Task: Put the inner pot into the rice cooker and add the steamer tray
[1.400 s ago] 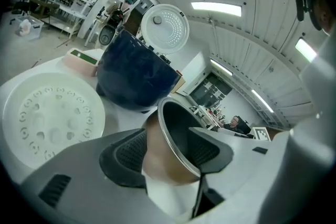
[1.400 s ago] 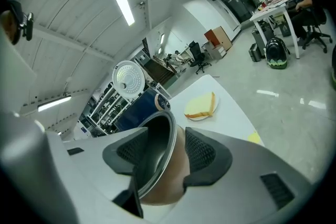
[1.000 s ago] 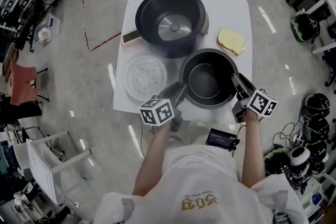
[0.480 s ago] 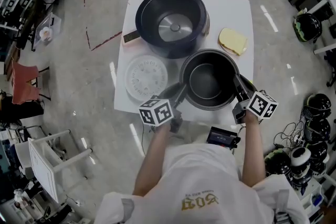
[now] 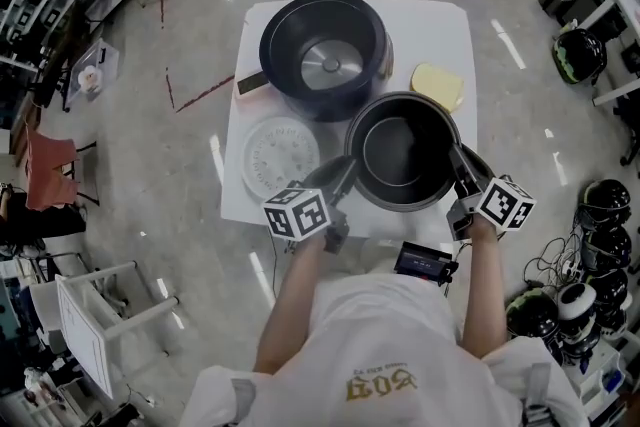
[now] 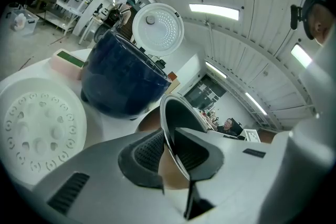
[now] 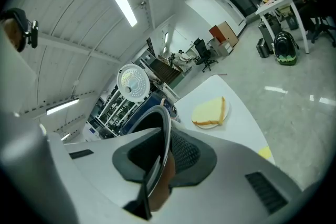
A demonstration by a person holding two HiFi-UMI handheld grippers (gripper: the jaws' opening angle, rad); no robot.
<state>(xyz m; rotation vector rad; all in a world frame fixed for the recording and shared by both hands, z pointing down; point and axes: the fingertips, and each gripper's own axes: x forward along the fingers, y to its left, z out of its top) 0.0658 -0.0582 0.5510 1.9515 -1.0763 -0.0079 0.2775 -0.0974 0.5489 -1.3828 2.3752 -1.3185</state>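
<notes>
Claw tips vanish at the rim of the dark round metal inner pot [image 5: 403, 153], and whether it rests on the white table [image 5: 440, 25] cannot be told. Forearms reach forward, the left claw [image 5: 342, 178] clenched on its near-left rim and the right claw [image 5: 461, 168] on its near-right rim. The open dark rice cooker [image 5: 323, 50] stands behind, the white perforated steamer tray [image 5: 280, 155] just left, and a yellow slice [image 5: 438, 86] nearby.

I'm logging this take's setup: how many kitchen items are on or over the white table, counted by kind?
rice cooker: 1
inner pot: 1
steamer tray: 1
yellow pad: 1
green-topped block: 1
Total: 5
</notes>
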